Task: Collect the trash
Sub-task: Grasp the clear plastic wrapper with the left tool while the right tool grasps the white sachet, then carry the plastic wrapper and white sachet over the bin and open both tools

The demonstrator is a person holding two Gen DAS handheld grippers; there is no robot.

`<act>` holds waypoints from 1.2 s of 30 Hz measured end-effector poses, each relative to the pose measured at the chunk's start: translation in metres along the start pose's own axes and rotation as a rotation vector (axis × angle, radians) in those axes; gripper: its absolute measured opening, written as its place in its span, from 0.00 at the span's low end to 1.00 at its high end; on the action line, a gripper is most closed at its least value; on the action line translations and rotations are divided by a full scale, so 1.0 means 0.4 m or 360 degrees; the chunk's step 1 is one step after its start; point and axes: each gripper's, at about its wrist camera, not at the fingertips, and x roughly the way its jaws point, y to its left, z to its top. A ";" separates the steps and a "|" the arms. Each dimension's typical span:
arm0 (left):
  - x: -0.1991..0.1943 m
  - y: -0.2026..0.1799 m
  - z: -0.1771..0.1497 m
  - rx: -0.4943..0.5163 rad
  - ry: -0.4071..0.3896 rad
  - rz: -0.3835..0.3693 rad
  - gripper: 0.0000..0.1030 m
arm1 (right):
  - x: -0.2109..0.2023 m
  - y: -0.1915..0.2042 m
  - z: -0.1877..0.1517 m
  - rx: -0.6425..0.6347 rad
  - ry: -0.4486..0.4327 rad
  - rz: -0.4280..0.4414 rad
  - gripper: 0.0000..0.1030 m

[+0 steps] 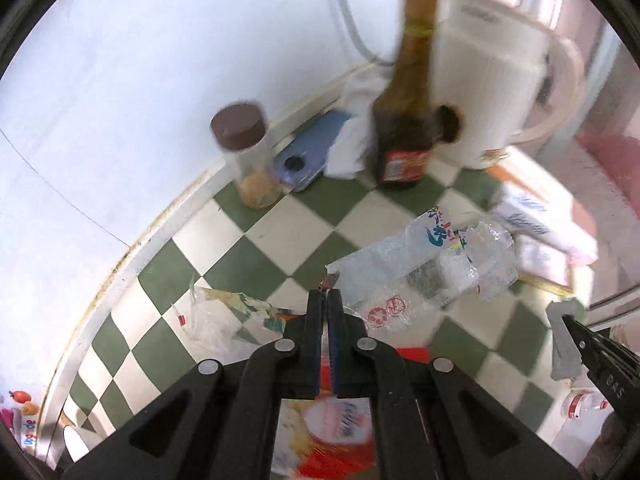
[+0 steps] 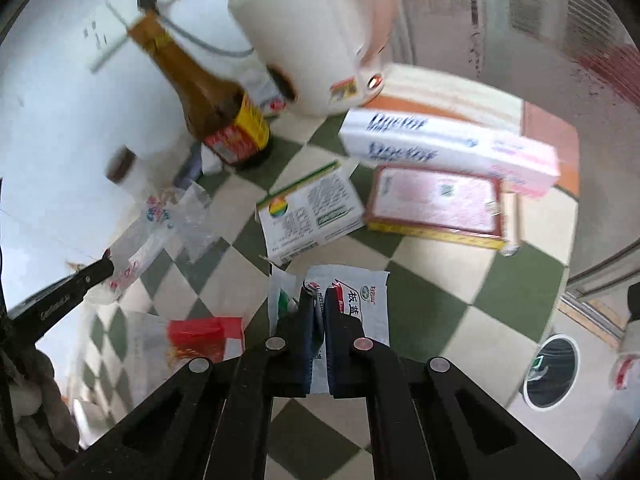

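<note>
- The left gripper (image 1: pixel 325 294) has its jaws pressed together on the corner of a clear crinkled plastic bag (image 1: pixel 424 268) with blue characters and red round stamps; the bag hangs from the tips over the green-and-cream checked tabletop (image 1: pixel 256 248).
- The right gripper (image 2: pixel 319 294) is clamped on a flat white paper sachet (image 2: pixel 360 300), which carries red and green marks and dark Chinese characters that I cannot make out fully.
- A pale rim runs along the tabletop's left edge, tight against the white wall (image 1: pixel 100 100); the free checked surface lies between that rim and the left gripper.
- At the back stand a tall brown glass bottle with a red and yellow label (image 1: pixel 404 112), a white electric kettle (image 1: pixel 488 76) just beside it, and a clear jar with a brown lid (image 1: pixel 244 148) nearer the wall.
- On the right side lie a long white and pink box printed "Ductor" or similar, blurred (image 2: pixel 448 148), a flat red-bordered box (image 2: pixel 436 204) touching it, and a small white carton with a rainbow logo (image 2: pixel 308 212).
- A red and white wrapper (image 2: pixel 204 336) lies between the two grippers, near the clear bag.
- A round black-and-white bin opening (image 2: pixel 552 376) shows below the table's right edge.
</note>
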 end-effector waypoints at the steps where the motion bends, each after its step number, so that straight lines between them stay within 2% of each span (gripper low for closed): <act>1: -0.016 -0.017 0.004 0.0012 -0.0014 -0.0008 0.01 | -0.027 -0.021 0.000 0.0022 -0.0025 0.0013 0.05; 5: -0.067 -0.139 0.003 0.0088 -0.0041 -0.0088 0.00 | -0.134 -0.128 -0.018 0.0122 -0.0110 0.0033 0.05; 8: -0.093 -0.283 -0.006 0.0188 -0.0034 -0.0167 0.01 | -0.247 -0.271 -0.058 0.0243 -0.0180 0.0005 0.05; 11: -0.096 -0.462 -0.028 0.0331 -0.0002 -0.0259 0.01 | -0.329 -0.419 -0.107 0.0380 -0.0233 -0.0056 0.05; 15: -0.093 -0.734 -0.089 0.0564 0.0068 -0.0399 0.01 | -0.430 -0.663 -0.216 0.0618 -0.0290 -0.0186 0.05; 20: -0.031 -1.107 -0.230 0.0878 0.0216 -0.0542 0.01 | -0.492 -0.963 -0.388 0.0932 -0.0289 -0.0343 0.05; 21: -0.012 -1.157 -0.257 0.0916 0.0246 -0.0554 0.01 | -0.492 -1.032 -0.433 0.1003 -0.0275 -0.0373 0.05; 24: 0.108 -1.343 -0.385 0.1047 0.0418 -0.0600 0.01 | -0.455 -1.214 -0.562 0.1184 -0.0218 -0.0444 0.05; 27: 0.270 -1.497 -0.532 0.1143 0.0609 -0.0610 0.01 | -0.353 -1.395 -0.700 0.1356 -0.0138 -0.0455 0.05; 29: 0.427 -1.589 -0.644 0.1189 0.0763 -0.0595 0.01 | -0.263 -1.505 -0.781 0.1451 -0.0088 -0.0429 0.05; 32: 0.647 -1.690 -0.789 0.1237 0.0952 -0.0554 0.01 | -0.117 -1.631 -0.868 0.1525 -0.0028 -0.0388 0.05; 36: 0.867 -1.778 -0.929 0.1298 0.1107 -0.0515 0.02 | 0.100 -1.760 -0.953 0.1566 0.0046 -0.0332 0.05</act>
